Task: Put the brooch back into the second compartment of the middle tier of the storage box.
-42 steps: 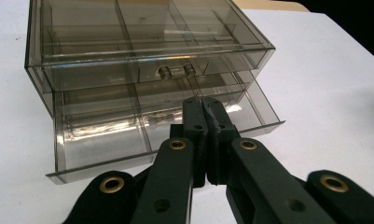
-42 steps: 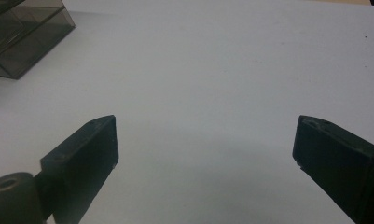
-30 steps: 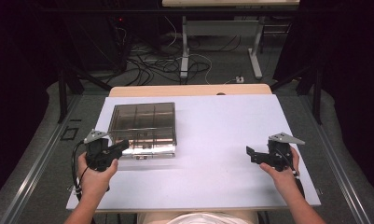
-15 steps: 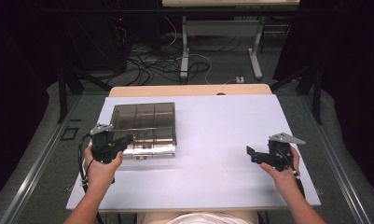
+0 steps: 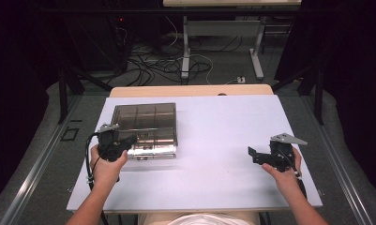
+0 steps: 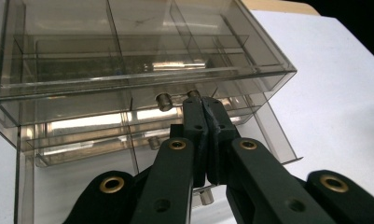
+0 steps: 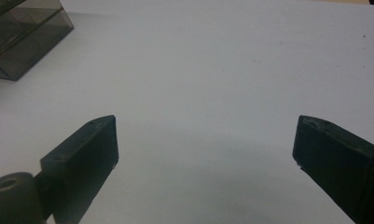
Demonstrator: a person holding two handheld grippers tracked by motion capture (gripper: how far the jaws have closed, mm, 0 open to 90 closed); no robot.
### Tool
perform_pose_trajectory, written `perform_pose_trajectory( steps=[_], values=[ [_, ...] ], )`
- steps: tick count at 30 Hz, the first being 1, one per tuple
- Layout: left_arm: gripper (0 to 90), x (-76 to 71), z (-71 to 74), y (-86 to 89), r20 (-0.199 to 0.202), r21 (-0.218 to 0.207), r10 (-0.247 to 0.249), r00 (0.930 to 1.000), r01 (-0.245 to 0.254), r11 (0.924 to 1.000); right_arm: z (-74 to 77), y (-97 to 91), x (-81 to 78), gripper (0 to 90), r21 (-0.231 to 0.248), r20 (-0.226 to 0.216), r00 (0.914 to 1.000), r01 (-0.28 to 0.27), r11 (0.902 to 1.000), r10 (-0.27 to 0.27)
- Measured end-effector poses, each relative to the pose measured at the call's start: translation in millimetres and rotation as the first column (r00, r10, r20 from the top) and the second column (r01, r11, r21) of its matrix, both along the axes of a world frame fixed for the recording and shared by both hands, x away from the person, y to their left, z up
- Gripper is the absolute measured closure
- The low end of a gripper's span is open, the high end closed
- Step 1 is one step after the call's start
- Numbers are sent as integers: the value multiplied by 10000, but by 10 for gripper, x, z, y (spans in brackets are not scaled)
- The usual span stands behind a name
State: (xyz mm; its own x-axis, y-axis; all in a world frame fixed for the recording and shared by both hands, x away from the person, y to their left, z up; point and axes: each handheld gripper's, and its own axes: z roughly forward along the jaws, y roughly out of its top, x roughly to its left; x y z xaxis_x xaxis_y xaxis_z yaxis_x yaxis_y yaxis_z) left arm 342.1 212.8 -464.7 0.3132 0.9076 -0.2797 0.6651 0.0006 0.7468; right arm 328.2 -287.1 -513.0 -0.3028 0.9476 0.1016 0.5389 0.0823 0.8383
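Note:
A smoky clear plastic drawer box with inner dividers stands on the left part of the white table. My left gripper is at its front face. In the left gripper view the jaws are pressed together, and the gripper has its tips against the box front beside two small metal knobs. A lower drawer sticks out slightly. My right gripper rests open over bare table at the right, with nothing between the fingers of the gripper. The box corner shows far to its left.
A wooden table edge runs behind the white top. Beyond it are table legs and loose cables on the floor. A black cable trails from my left gripper.
My left gripper has moved a little forward and to the right, up to the box front. The right gripper has stayed in place, open.

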Motion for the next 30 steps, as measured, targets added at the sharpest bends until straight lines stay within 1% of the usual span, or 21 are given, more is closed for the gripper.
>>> perform_pose_trajectory(
  steps=[1, 2, 5, 6, 7, 8, 9, 11, 13, 14, 15, 20, 21, 22, 24, 25, 27, 28, 29, 30],
  values=[
    [897, 5, -13, -5, -35, -43, 26, 10000, -26, 10000, -1, -1, 1, 65, 11, 3, 10000, -11, 10000, 11],
    [897, 8, -24, -4, -62, 26, 12, 10000, -12, 10000, -1, -1, 2, 65, 8, 4, 10000, -8, 10000, 8],
    [897, 18, -52, -11, -191, 48, -1, 9998, 2, 10000, -1, 0, 1, 65, 7, 9, 10000, -13, 10000, 13],
    [897, 24, -66, -16, -142, 60, 22, 9999, -21, 10000, -1, 0, 2, 65, 10, 9, 10000, -16, 10000, 16],
    [897, 28, -72, -18, -235, 76, -2, 9997, 4, 10000, -2, 0, 3, 65, 4, 0, 10000, -22, 10000, 22],
    [897, 35, -85, -26, -224, 65, 35, 9997, -34, 10000, 1, -2, 0, 65, -26, -60, 10000, -28, 10000, 27],
    [897, 41, -90, -25, -320, 117, -37, 9995, 41, 9999, -2, -7, 4, 65, -78, -9, 10000, -84, 9999, 83],
    [897, 55, -119, -44, -295, 132, 23, 9996, -19, 9999, -4, -1, 5, 66, -43, 17, 10000, -65, 10000, 65],
    [897, 67, -141, -54, -329, 203, -6, 9995, 12, 9998, -4, -2, 6, 65, -40, 20, 10000, -70, 10000, 70],
    [896, 72, -146, -55, -431, 184, -79, 9990, 87, 9998, -4, -5, 6, 66, -36, -8, 9999, -101, 9999, 101],
    [897, 77, -156, -60, -384, 291, -63, 9992, 75, 9995, -3, -3, 5, 65, 14, -13, 9999, -111, 9999, 111],
    [897, 85, -192, -83, -495, 329, -102, 9987, 118, 9994, -5, -5, 3, 65, 12, -13, 10000, -67, 10000, 67],
    [897, 86, -199, -83, -491, 400, -109, 9987, 128, 9991, -6, -5, 3, 65, 8, -18, 10000, -64, 10000, 64],
    [897, 86, -201, -82, -594, 382, -164, 9981, 187, 9991, -7, -8, 4, 65, -24, -2, 9999, -103, 9999, 103],
    [897, 90, -220, -92, -578, 396, -125, 9982, 148, 9991, -6, -5, 4, 65, -16, -12, 9999, -104, 9999, 104],
    [897, 92, -226, -93, -602, 459, -126, 9981, 154, 9988, -5, -3, 4, 66, 12, -11, 9999, -124, 9999, 124],
    [897, 95, -239, -99, -650, 447, -112, 9978, 141, 9989, -6, -2, 5, 66, 11, -14, 9999, -134, 9999, 134],
    [897, 99, -241, -96, -729, 448, -200, 9971, 234, 9987, -6, -2, 5, 66, 3, -16, 9999, -134, 9999, 134],
    [897, 99, -249, -103, -691, 436, -128, 9975, 159, 9989, -6, 0, 5, 66, 18, -20, 9999, -134, 9999, 134],
    [897, 100, -250, -101, -740, 472, -152, 9971, 187, 9987, -6, 0, 6, 66, 15, -13, 9999, -138, 9999, 138]
  ],
)
